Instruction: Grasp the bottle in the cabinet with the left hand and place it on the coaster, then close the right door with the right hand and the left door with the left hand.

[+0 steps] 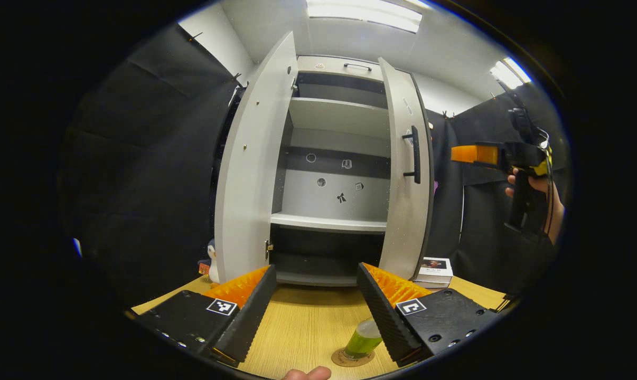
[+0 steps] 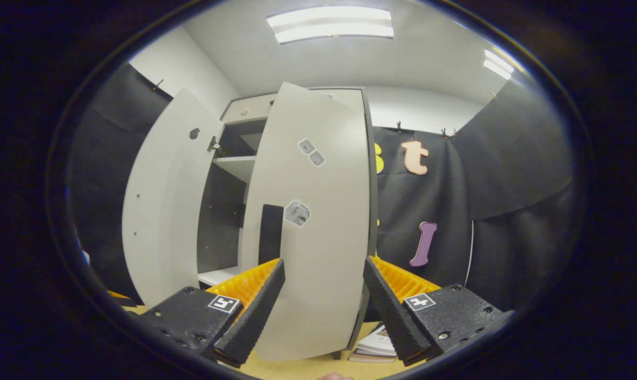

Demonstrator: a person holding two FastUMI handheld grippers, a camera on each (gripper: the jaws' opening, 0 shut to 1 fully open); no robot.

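Bottle [image 1: 363, 338] rests on coaster [image 1: 352, 359]; both tools spread, right tool [image 2: 324, 301] facing right door [image 2: 313, 221].

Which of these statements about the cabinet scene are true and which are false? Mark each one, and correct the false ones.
1. The bottle stands on the coaster on the table. True.
2. The left gripper is shut on the bottle. False: its fingers are spread open, and the bottle stands beside one of them, ungripped.
3. Both cabinet doors are fully closed. False: the left door and the right door both stand open.
4. The right gripper is open, facing the outer face of the right door. True.
5. Books lie on the table beside the cabinet. True.
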